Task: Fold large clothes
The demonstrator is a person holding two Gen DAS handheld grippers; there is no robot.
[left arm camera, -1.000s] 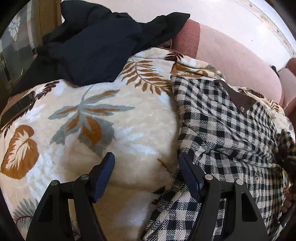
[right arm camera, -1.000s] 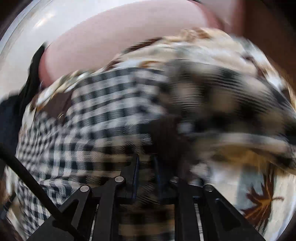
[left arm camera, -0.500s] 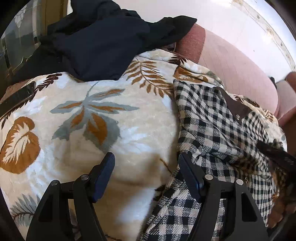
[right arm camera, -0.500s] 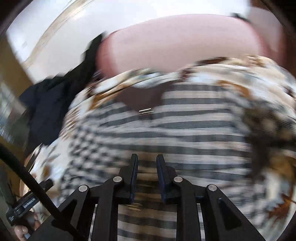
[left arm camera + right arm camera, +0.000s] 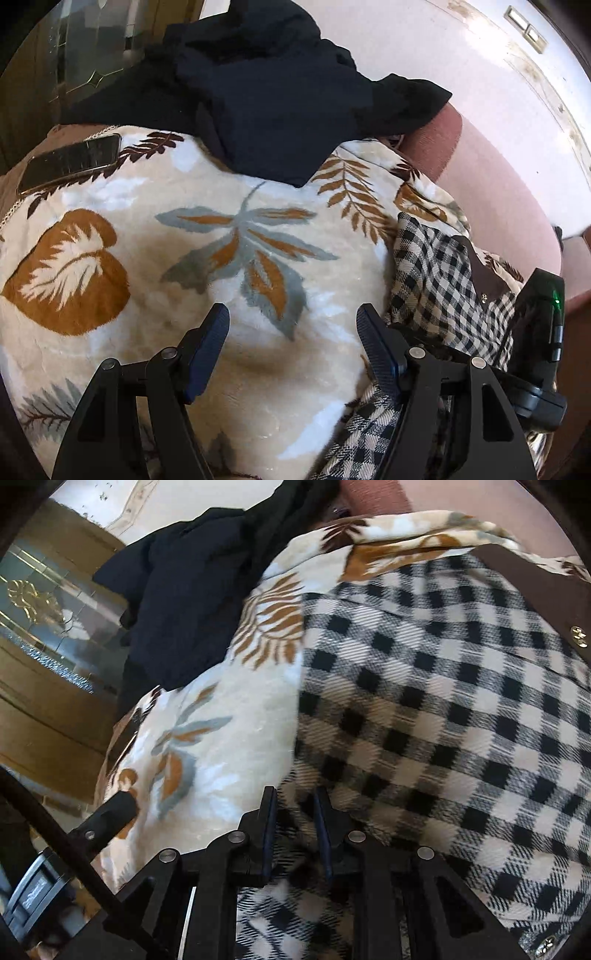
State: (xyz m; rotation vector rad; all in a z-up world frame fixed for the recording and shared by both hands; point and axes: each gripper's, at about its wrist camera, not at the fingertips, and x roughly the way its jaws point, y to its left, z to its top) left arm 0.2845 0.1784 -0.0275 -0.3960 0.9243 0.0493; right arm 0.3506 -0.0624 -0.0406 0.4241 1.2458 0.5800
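Checked shirt (image 5: 443, 709) spread on leaf-print blanket (image 5: 184, 258), right tongs (image 5: 293, 834) pinching its fabric, left tongs (image 5: 291, 343) spread wide over the blanket, dark garment (image 5: 277, 96) heaped behind.

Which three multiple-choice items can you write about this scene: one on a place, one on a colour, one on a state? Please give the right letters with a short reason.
1. Where does the phone lie?
A. on the leaf-print blanket, at its far left edge
B. on the checked shirt
C. on the dark garment

2. What colour is the shirt's collar?
A. red
B. brown
C. green

3. How is the right gripper?
A. wide open over the blanket
B. out of view
C. shut on the checked shirt

Answers: 1 A, the phone rests at the blanket's corner. 2 B, the collar is plain brown with a metal snap. 3 C, checked cloth sits pinched between its nearly closed fingers, while the left gripper stands open.
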